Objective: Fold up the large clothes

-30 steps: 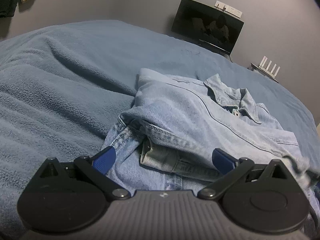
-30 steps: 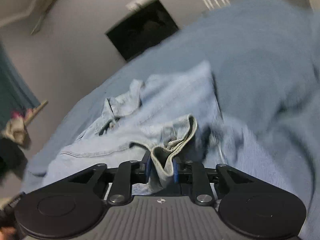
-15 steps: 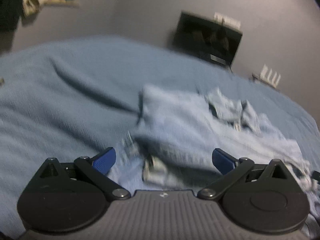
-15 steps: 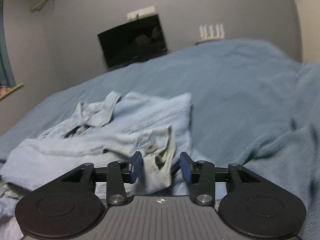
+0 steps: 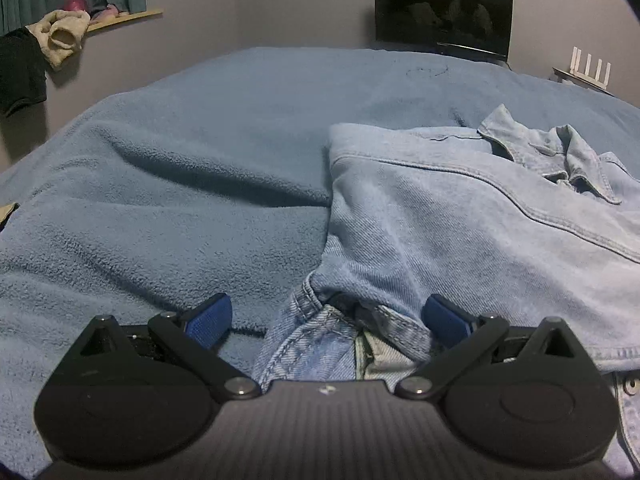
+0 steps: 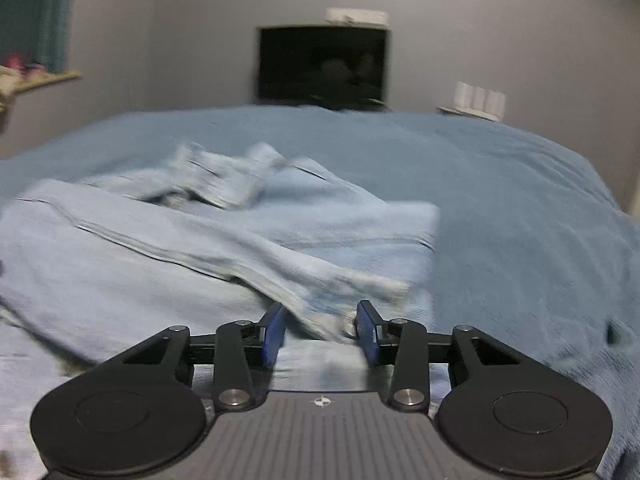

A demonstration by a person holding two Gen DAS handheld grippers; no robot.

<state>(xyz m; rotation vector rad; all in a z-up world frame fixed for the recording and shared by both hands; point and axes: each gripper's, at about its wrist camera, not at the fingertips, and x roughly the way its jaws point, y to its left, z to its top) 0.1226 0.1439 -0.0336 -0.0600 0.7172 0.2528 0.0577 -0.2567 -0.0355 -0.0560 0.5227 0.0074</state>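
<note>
A light blue denim jacket [image 5: 460, 220] lies partly folded on the blue fleece bed cover [image 5: 180, 184], collar toward the far wall. My left gripper [image 5: 326, 322] is open, its blue pads either side of the jacket's folded sleeve cuff, not pinching it. In the right wrist view the jacket [image 6: 200, 248] is blurred. My right gripper [image 6: 320, 330] is open, with the jacket's near edge lying between its pads.
A dark TV screen [image 5: 442, 12] and a white router [image 5: 590, 70] stand by the far wall. A wooden shelf [image 5: 120, 20] with clothes and curtains is at the upper left. The bed cover spreads wide on the left and on the right [image 6: 540, 220].
My right gripper has opened and let go of the sleeve cuff it held, and levelled out. My left gripper stayed open and shifted left along the jacket's near edge.
</note>
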